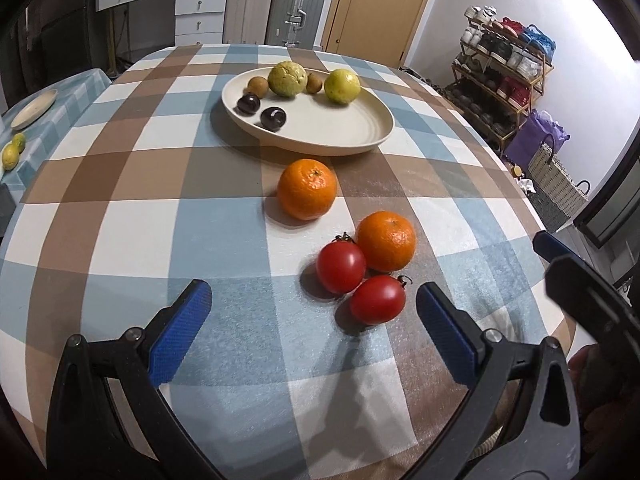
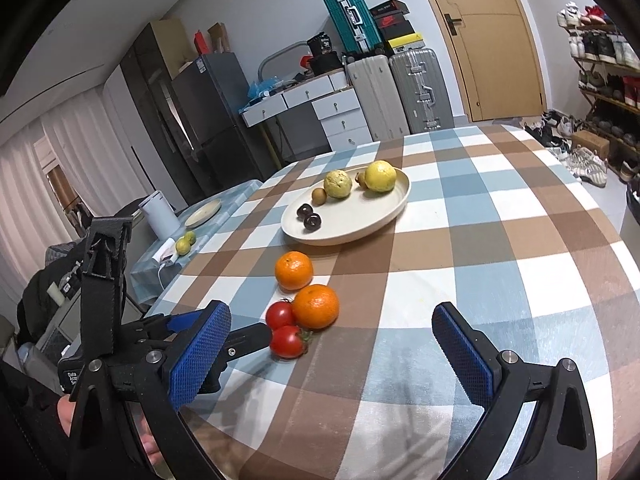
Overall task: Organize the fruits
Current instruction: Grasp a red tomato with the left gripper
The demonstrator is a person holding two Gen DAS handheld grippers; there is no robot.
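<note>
A cream plate (image 1: 320, 136) at the far middle of the checked table holds two yellow-green fruits (image 1: 284, 79), two small brown fruits (image 1: 257, 85) and two dark plums (image 1: 273, 118). One orange (image 1: 307, 189) lies on the cloth in front of the plate. A second orange (image 1: 386, 241) touches two red tomatoes (image 1: 341, 267). My left gripper (image 1: 314, 295) is open and holds nothing. The nearer tomato (image 1: 378, 300) lies just ahead of its tips, close to the right finger. My right gripper (image 2: 332, 314) is open and empty, back from the fruits. The left gripper's finger (image 2: 248, 340) almost reaches the near tomato (image 2: 287, 342).
A lower side table (image 2: 224, 200) on the left carries a small plate (image 2: 203, 212), two yellow-green fruits (image 2: 185, 243) and a white jug (image 2: 159, 216). A shoe rack (image 1: 504, 76) and bags stand to the right. Suitcases, drawers and a door are behind the table.
</note>
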